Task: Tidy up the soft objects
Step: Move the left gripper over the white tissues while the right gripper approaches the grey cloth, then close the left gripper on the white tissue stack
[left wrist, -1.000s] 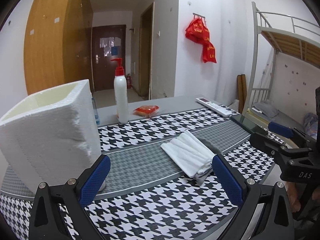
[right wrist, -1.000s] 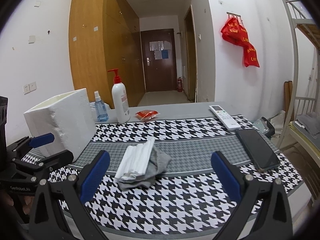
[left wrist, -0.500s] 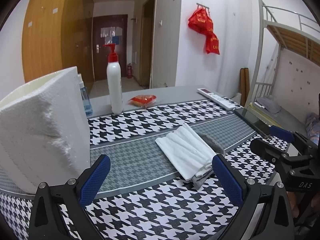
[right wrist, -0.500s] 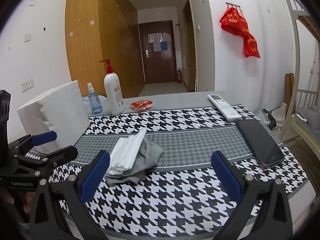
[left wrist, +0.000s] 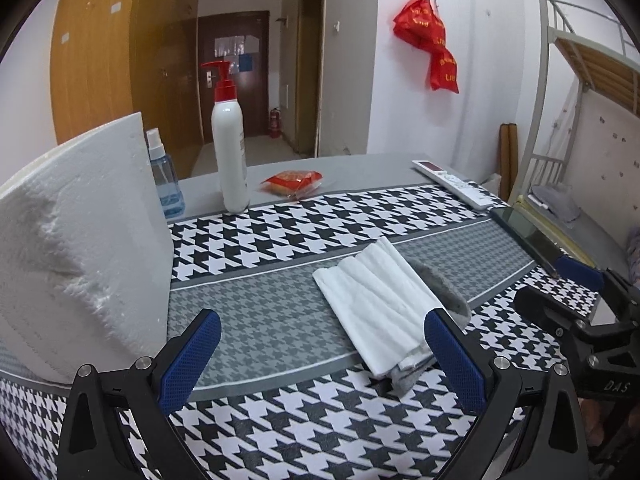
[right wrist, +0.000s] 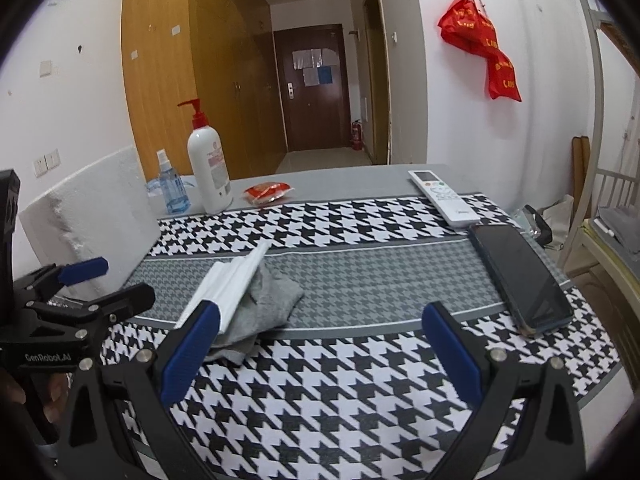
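Observation:
A folded white cloth [left wrist: 376,300] lies on a crumpled grey cloth [left wrist: 444,292] on the houndstooth tablecloth, mid-table. In the right wrist view the white cloth [right wrist: 230,288] partly covers the grey cloth [right wrist: 272,304]. A white foam box [left wrist: 76,252] stands at the left; its inside is hidden. My left gripper [left wrist: 320,356] is open above the near table edge, its right finger in front of the cloths' near end. My right gripper [right wrist: 318,348] is open too, its left finger just before the pile. Nothing is held by either.
A pump bottle [left wrist: 229,148], a blue spray bottle [left wrist: 164,184] and a red packet [left wrist: 294,182] stand at the back. A remote [right wrist: 442,198] and a dark phone [right wrist: 520,276] lie at the right. A bunk bed frame [left wrist: 580,92] is beyond the table's right edge.
Both grippers have dropped lower and moved closer to the cloth pile. The foam box now fills more of the left wrist view. Both stay open; the cloths have not moved.

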`<state>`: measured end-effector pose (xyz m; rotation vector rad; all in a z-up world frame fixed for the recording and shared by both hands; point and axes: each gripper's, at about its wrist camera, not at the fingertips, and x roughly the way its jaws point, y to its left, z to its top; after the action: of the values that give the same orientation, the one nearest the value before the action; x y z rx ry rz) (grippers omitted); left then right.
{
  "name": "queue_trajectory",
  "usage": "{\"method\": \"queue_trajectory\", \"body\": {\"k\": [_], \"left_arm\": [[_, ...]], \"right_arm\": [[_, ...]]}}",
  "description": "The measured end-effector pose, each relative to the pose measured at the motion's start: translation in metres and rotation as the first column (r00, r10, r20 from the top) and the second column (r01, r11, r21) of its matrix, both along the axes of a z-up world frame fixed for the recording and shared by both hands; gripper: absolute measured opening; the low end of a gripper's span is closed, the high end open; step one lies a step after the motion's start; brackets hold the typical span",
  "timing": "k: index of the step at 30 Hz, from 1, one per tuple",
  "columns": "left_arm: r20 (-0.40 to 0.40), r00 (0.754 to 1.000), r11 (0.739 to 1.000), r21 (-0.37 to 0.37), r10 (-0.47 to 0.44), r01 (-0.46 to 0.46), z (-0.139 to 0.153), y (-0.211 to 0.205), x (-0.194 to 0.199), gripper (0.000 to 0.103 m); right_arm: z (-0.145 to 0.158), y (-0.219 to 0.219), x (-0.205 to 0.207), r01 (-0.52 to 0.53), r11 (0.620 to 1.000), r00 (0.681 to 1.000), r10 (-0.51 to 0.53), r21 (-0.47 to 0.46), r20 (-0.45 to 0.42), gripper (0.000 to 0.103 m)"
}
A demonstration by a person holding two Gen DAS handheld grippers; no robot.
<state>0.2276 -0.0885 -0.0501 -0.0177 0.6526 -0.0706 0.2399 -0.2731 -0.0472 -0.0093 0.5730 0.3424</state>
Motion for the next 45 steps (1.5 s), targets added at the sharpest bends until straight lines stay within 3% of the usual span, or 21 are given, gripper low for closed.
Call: {"method": "queue_trajectory", "body": {"k": [21,35,39,42,45], "left_arm": [[-0.096,0.995,0.998,-0.055,0.012,-0.017,-0.019,-0.015,0.028,0.101],[-0.172,0.983,0.995,-0.096,-0.058,0.042,-0.032,-0.024,0.042,0.07],[-0.191,0.978,0.992,-0.112,-0.081,0.06,-0.035,-0.027,0.044,0.054],[-0.192,0.977,0.991,-0.115,-0.089,0.067,-0.037,-0.029,0.045,0.052],[-0.194,0.976,0.988,-0.131,-0.101,0.076,-0.038,-0.029,0.046,0.039]], "right_arm": [[-0.002,-0.009,0.014,-0.018,0.999,0.999,0.017,-0.036,-0.028,0.102],[-0.007,-0.005,0.02,-0.023,0.999,0.998,0.021,-0.047,-0.058,0.102],[-0.007,-0.006,0.019,-0.03,0.999,0.998,0.027,-0.043,-0.057,0.102],[-0.006,-0.003,0.019,-0.039,0.998,0.998,0.036,-0.043,-0.057,0.102],[-0.006,-0.001,0.019,-0.048,0.998,0.997,0.045,-0.048,-0.055,0.102]]}}
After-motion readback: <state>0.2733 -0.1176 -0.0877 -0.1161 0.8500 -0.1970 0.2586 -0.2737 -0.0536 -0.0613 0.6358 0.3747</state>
